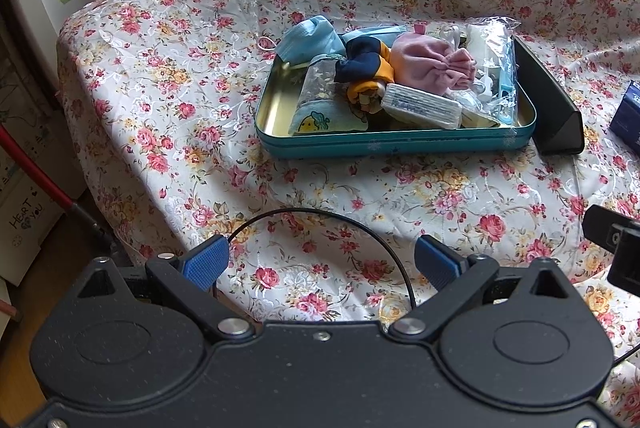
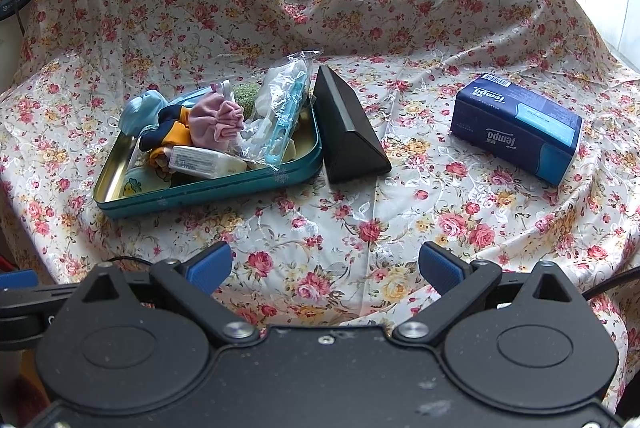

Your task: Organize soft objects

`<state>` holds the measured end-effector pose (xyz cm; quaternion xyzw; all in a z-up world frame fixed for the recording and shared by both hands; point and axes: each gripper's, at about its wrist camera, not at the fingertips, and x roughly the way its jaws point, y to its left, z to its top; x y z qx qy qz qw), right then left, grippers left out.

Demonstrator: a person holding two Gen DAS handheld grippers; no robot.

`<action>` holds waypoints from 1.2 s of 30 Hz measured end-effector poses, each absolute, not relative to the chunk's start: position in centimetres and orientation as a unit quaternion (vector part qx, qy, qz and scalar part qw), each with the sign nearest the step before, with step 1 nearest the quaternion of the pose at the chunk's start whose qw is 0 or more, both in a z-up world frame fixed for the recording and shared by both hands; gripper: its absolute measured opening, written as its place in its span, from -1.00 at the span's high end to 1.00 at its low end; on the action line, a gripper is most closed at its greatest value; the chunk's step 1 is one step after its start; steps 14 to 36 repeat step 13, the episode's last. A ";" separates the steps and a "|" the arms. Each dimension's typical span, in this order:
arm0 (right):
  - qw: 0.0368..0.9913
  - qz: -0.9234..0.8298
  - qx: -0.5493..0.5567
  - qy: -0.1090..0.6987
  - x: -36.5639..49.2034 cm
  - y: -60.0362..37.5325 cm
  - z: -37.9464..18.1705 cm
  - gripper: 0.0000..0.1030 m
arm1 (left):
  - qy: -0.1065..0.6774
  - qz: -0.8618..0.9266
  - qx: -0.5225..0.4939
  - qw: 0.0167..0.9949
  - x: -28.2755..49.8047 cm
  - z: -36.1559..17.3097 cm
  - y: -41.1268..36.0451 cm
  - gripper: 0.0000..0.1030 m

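Tin (image 2: 208,187) heaped with crumpled soft items (image 2: 216,123).

Tissue pack (image 1: 629,115) cut by left view's right edge, right of teal tin (image 1: 384,143). Green fuzzy item (image 2: 245,92) in tin mostly hidden behind pink cloth (image 2: 216,121). White packet (image 1: 420,106) print unreadable. Clear bag (image 2: 276,115) contents unclear.

Teal tin (image 2: 208,192); rose-print cloth (image 2: 360,228); navy tissue pack (image 2: 516,127); black case (image 2: 348,131); pink pouch (image 2: 216,123).
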<state>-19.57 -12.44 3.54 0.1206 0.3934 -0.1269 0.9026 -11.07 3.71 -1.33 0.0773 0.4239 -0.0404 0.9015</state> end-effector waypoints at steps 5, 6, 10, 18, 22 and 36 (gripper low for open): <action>0.902 -0.126 0.121 0.394 -19.6 -12.4 3.5 -0.95 | 0.425 -0.040 0.077 0.901 -11.0 -1.4 3.8 -0.88; 0.902 -0.126 0.121 0.394 -19.6 -12.4 3.5 -0.95 | 0.425 -0.040 0.077 0.901 -11.0 -1.4 3.8 -0.88; 0.902 -0.126 0.121 0.395 -19.5 -12.3 3.4 -0.95 | 0.425 -0.040 0.077 0.901 -10.9 -1.3 3.8 -0.88; 0.902 -0.125 0.121 0.395 -19.5 -12.3 3.4 -0.95 | 0.424 -0.040 0.079 0.901 -10.9 -1.4 3.8 -0.88; 0.902 -0.125 0.121 0.395 -19.5 -12.3 3.4 -0.95 | 0.424 -0.040 0.079 0.901 -10.9 -1.4 3.8 -0.88; 0.902 -0.125 0.121 0.395 -19.5 -12.3 3.4 -0.95 | 0.424 -0.040 0.079 0.901 -10.9 -1.4 3.8 -0.88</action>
